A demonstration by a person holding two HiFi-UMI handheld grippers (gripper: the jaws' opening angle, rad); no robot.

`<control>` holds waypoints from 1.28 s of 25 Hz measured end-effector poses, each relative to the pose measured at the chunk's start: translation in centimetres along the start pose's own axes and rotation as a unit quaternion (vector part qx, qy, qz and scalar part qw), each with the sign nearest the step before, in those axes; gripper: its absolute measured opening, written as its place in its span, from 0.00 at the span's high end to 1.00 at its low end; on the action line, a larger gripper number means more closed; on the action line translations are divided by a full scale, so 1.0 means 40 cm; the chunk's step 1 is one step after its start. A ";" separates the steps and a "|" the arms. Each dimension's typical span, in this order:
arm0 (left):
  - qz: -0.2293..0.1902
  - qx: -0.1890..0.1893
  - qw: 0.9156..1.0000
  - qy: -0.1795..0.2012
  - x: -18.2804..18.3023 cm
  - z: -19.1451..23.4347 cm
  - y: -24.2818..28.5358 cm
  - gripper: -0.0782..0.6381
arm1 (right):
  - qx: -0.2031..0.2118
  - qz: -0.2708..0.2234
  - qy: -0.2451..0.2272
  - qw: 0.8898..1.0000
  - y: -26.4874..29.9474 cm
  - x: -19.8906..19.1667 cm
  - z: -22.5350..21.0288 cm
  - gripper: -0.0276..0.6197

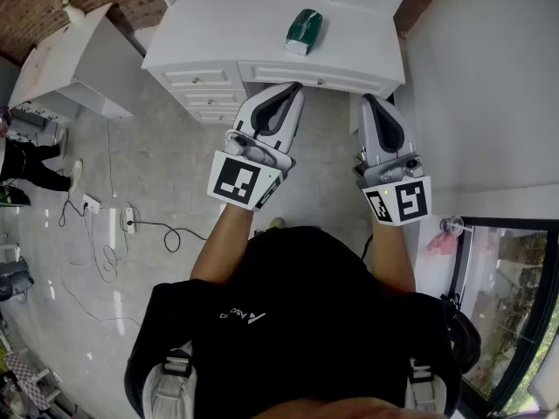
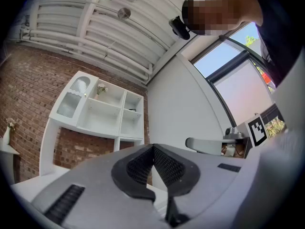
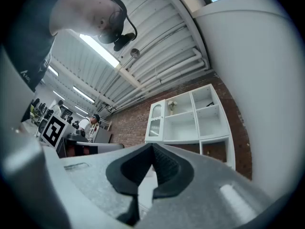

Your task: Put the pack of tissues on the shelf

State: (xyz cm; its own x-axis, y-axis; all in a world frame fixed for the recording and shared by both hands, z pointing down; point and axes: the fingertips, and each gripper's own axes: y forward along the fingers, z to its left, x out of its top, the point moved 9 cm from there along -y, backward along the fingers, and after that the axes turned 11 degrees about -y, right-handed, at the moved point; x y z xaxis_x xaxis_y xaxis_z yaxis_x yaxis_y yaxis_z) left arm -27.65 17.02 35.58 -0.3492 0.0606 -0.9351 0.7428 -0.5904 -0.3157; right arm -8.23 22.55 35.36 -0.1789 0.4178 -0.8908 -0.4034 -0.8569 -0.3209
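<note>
The green pack of tissues (image 1: 303, 30) lies on the white desk (image 1: 218, 24), towards its back right. Both grippers hover in front of the desk's near edge, short of the pack, tilted upward. My left gripper (image 1: 294, 87) is shut with nothing in it; its dark pads meet in the left gripper view (image 2: 153, 150). My right gripper (image 1: 369, 99) is also shut and empty (image 3: 152, 150). The white shelf unit (image 2: 100, 111) hangs on the brick wall above the desk, with open compartments, and it also appears in the right gripper view (image 3: 190, 118).
Drawers (image 1: 205, 90) fill the desk's left front. A second white table (image 1: 70, 59) stands at far left. Cables and a power strip (image 1: 128, 219) lie on the tiled floor. A person (image 1: 26, 160) stands at the left edge. A white wall and a glass door (image 1: 502, 304) bound the right.
</note>
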 end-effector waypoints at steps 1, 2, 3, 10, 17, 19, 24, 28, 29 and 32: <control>0.001 0.000 1.000 -0.001 0.001 0.004 -0.002 0.89 | 0.000 0.001 -0.001 1.000 0.003 0.000 0.004 0.96; 0.003 0.000 1.000 -0.002 0.002 0.009 -0.004 0.89 | -0.001 0.002 -0.002 1.000 0.005 -0.001 0.008 0.96; 0.005 0.000 1.000 -0.002 0.002 0.013 -0.006 0.89 | -0.001 0.003 -0.002 1.000 0.008 -0.001 0.012 0.96; 0.006 -0.014 1.000 -0.006 0.007 0.039 -0.018 0.89 | -0.011 -0.005 0.007 1.000 0.018 0.004 0.032 0.95; -0.002 -0.021 1.000 -0.014 -0.009 0.082 -0.014 0.89 | -0.020 0.012 -0.003 1.000 0.027 -0.017 0.046 0.95; 0.001 -0.014 1.000 -0.015 -0.021 0.093 -0.002 0.89 | -0.018 0.014 -0.003 1.000 0.031 -0.030 0.034 0.95; 0.012 0.010 1.000 -0.006 -0.072 0.132 0.068 0.89 | -0.016 0.005 -0.002 1.000 0.060 -0.080 -0.038 0.95; 0.026 0.049 0.998 0.010 -0.141 0.180 0.155 0.89 | -0.008 -0.005 0.005 1.000 0.100 -0.140 -0.134 0.95; 0.032 0.059 0.998 0.015 -0.160 0.192 0.181 0.89 | -0.005 -0.007 0.006 1.000 0.112 -0.157 -0.162 0.95; 0.052 0.081 0.995 0.023 -0.210 0.231 0.268 0.87 | 0.006 -0.009 0.004 1.000 0.150 -0.206 -0.246 0.95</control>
State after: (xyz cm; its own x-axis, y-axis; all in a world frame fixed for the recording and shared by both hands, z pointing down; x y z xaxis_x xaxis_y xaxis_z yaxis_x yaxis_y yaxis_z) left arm -22.01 2.74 41.54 -0.2450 0.0271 -0.9692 0.6700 -0.7178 -0.1894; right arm -0.33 11.00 37.59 -0.1648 0.4314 -0.8870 -0.4175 -0.8452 -0.3336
